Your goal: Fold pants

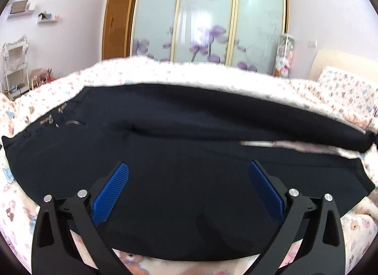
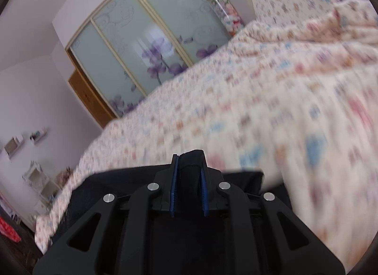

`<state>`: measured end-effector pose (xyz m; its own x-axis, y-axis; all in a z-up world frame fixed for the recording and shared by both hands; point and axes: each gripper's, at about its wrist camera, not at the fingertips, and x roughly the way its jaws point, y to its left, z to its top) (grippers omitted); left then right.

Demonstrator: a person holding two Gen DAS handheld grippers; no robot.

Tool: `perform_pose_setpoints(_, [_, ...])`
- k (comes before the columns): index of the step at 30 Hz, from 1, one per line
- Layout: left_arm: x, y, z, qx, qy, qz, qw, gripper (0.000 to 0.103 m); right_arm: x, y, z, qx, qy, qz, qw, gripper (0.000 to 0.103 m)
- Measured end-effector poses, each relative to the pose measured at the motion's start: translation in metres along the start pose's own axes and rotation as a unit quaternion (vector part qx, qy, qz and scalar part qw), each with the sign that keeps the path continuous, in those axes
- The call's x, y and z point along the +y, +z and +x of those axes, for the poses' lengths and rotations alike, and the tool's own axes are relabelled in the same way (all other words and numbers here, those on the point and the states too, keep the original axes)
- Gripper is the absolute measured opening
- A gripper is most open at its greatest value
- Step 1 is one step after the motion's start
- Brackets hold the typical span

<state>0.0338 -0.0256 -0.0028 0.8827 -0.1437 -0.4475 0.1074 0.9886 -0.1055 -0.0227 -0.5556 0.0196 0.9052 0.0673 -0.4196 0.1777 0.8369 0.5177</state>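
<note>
Bedroom with a flower-print bed (image 1: 146, 71) and a glass-door wardrobe (image 1: 208, 15) behind it. Dark pants (image 1: 189, 133) lie spread across the bed, just ahead of and under the left claw (image 1: 189, 173), whose blue pads stand wide apart with nothing gripped. The right claw (image 2: 189, 171) is clamped on a fold of the pants (image 2: 191, 168), with cloth hanging beneath it.

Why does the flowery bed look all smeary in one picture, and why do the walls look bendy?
Right wrist view: the bedspread streaks with motion blur, while the claw pinching the black pants stays sharp. Left wrist view: milder blur; both fisheye views curve the wardrobe doors.
</note>
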Motion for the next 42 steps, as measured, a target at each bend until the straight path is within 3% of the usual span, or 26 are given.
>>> perform_pose_setpoints(3, [0.004,0.004,-0.009,-0.027,0.005,-0.008,0.9996,0.101,0.002,-0.037,-0.013,0.041,-0.035,-0.017,0.998,0.016])
perform_pose_setpoints(8, [0.011,0.008,-0.008,-0.026,0.012,-0.028,0.9992,0.101,0.004,-0.066,-0.001,0.119,-0.108,-0.031,0.987,0.018])
perform_pose_setpoints(10, [0.014,0.008,-0.005,-0.015,0.014,-0.034,0.9992,0.101,0.006,-0.068,-0.004,0.127,-0.125,-0.025,0.984,0.033])
perform_pose_setpoints(12, [0.017,0.008,0.002,0.002,0.012,-0.048,0.9988,0.101,0.006,-0.063,-0.013,0.127,-0.138,0.006,0.982,0.058])
perform_pose_setpoints(13, [0.018,0.008,0.005,0.011,0.006,-0.053,0.9985,0.101,0.005,-0.061,-0.018,0.124,-0.139,0.025,0.982,0.058])
perform_pose_setpoints(16, [0.021,0.004,0.011,0.033,-0.002,-0.062,0.9975,0.101,-0.004,-0.064,-0.042,0.103,-0.096,0.144,0.98,0.058])
perform_pose_setpoints(18, [0.019,0.003,0.013,0.031,0.011,-0.055,0.9979,0.101,-0.014,-0.072,-0.046,0.109,-0.046,0.25,0.961,0.058])
perform_pose_setpoints(20, [0.014,0.003,0.011,0.023,0.028,-0.038,0.9986,0.101,-0.012,-0.08,-0.041,0.121,-0.034,0.289,0.949,0.058])
perform_pose_setpoints(25, [0.002,0.002,0.007,0.009,0.071,0.0,0.9974,0.101,0.002,-0.092,-0.035,0.128,-0.043,0.33,0.934,0.049])
perform_pose_setpoints(27, [0.001,0.002,0.008,0.014,0.071,0.003,0.9973,0.101,0.016,-0.091,-0.037,0.116,-0.024,0.312,0.943,0.049])
perform_pose_setpoints(29, [0.002,0.004,0.01,0.017,0.072,0.003,0.9972,0.101,0.031,-0.093,-0.026,0.141,0.008,0.298,0.944,0.049])
perform_pose_setpoints(33, [0.002,0.002,0.01,0.019,0.074,0.011,0.997,0.101,0.039,-0.103,0.005,0.17,0.02,0.322,0.931,0.049])
perform_pose_setpoints(37, [0.004,0.002,0.014,0.031,0.071,0.009,0.997,0.101,0.03,-0.117,0.023,0.179,0.003,0.359,0.916,0.049])
perform_pose_setpoints(42, [0.005,0.001,0.015,0.033,0.065,0.005,0.9974,0.101,0.003,-0.125,0.019,0.121,0.005,0.428,0.896,0.049])
